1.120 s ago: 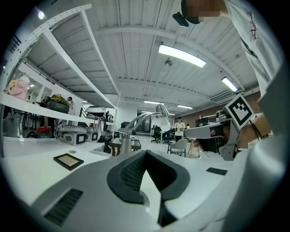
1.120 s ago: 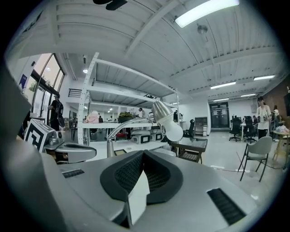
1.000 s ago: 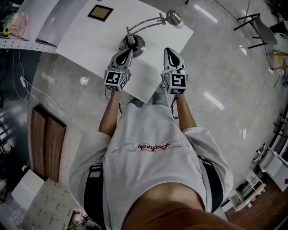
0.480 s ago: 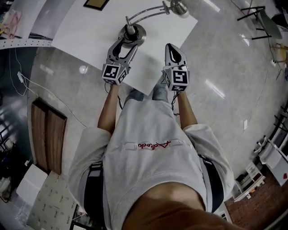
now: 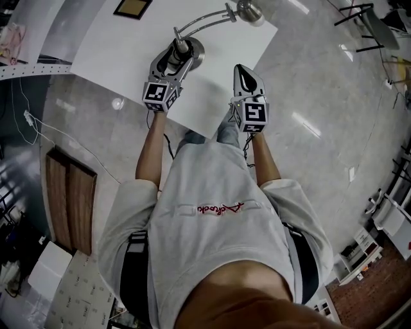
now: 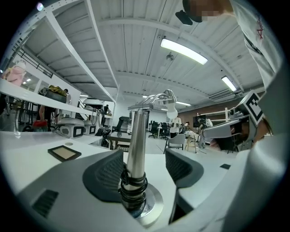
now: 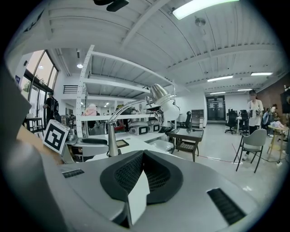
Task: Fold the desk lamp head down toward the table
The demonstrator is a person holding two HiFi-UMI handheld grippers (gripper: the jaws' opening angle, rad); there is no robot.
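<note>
- Two jaws of the left gripper (image 6: 140, 167) stand spread wide, having just been opening, with the lamp post (image 6: 136, 149) between them just above the lamp base (image 5: 198, 50). I see no pad pressing on it yet.
- In the left gripper view the post sits closer to one pad than the other. I'd centre it before closing, so the squeeze doesn't shove the base sideways.
- My read is that this hand is there to brace. I'd grip low, right above the base, where the post is stiffest, and keep the base flat on the table (image 5: 128, 45).
- Right gripper (image 5: 244, 72) has its jaws pressed together on nothing, and hovers over the table beside the base, on the side toward the lamp head (image 5: 249, 11). It would need to open and go to the head, or to the neck (image 5: 202, 20) just behind it.
- From the base, the post rises upright and the neck arches out sideways, so the lamp's long axis runs from base to head across the table.
- Seen from the right gripper view, the head (image 7: 161, 96) is raised well above the base, and its shade seems to face downward and away from it.
</note>
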